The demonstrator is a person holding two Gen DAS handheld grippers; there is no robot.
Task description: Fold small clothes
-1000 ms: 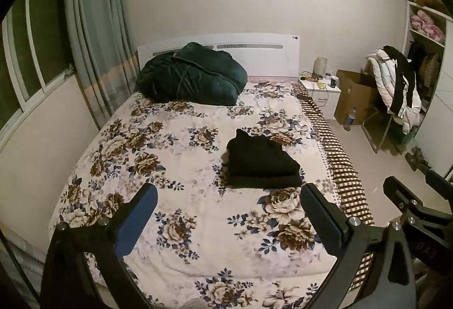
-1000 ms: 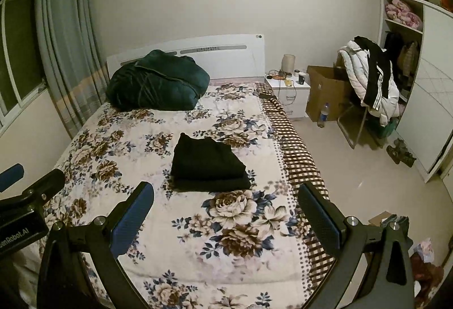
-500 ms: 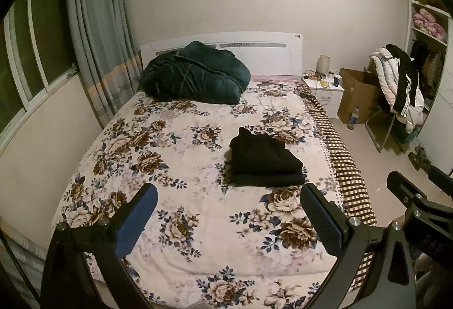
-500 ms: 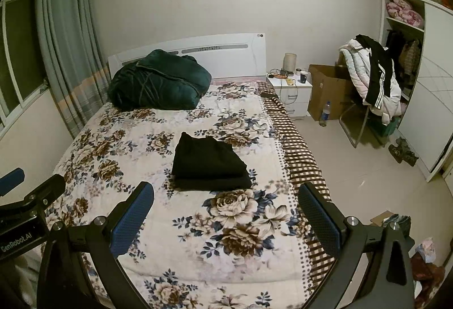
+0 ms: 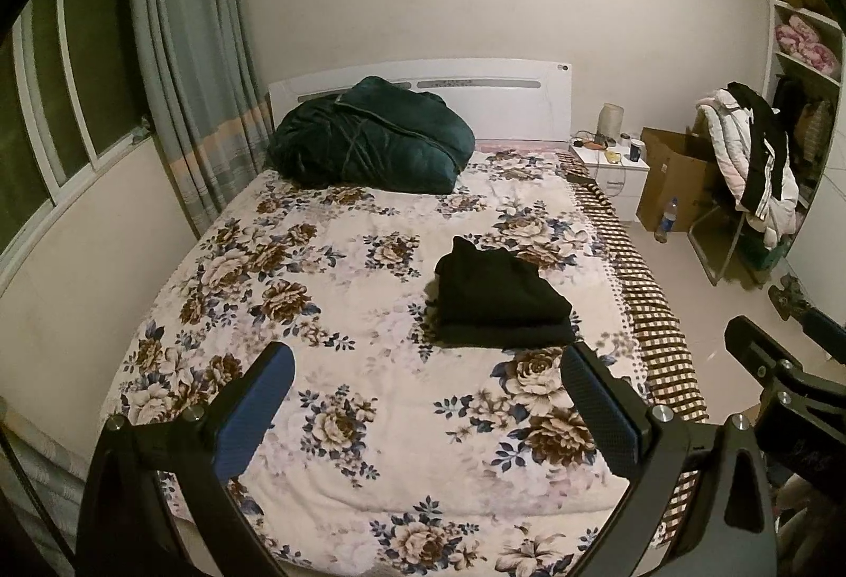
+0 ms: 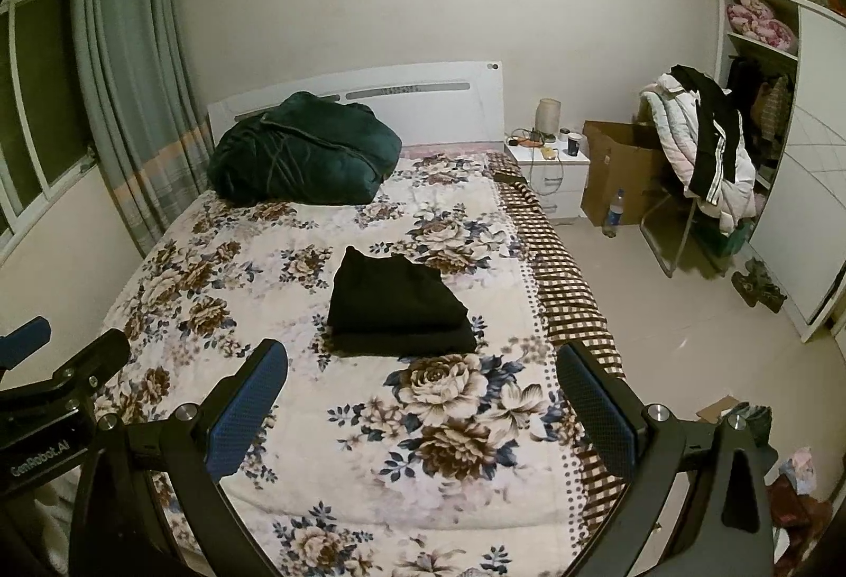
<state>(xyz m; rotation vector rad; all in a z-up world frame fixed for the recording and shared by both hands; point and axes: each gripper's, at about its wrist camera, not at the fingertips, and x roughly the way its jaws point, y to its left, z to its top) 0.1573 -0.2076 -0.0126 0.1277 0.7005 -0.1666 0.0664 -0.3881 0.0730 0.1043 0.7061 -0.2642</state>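
Observation:
A black garment (image 5: 499, 299) lies folded in a neat stack on the floral bedspread (image 5: 338, 355), right of the bed's middle; it also shows in the right wrist view (image 6: 399, 307). My left gripper (image 5: 428, 410) is open and empty, held above the foot of the bed, well short of the garment. My right gripper (image 6: 423, 410) is open and empty too, at a similar height and distance. The right gripper also shows at the right edge of the left wrist view (image 5: 777, 365), and the left gripper at the left edge of the right wrist view (image 6: 47, 365).
A dark green quilt bundle (image 5: 370, 138) lies by the white headboard. Right of the bed stand a white nightstand (image 5: 613, 170), a cardboard box (image 5: 671, 180), a chair heaped with jackets (image 5: 751, 164) and a wardrobe (image 6: 803, 185). Curtains (image 5: 190, 74) and a window are on the left.
Both grippers have drawn back and up a little from the bed, so more of the room shows. Both stay open. The folded garment has not moved.

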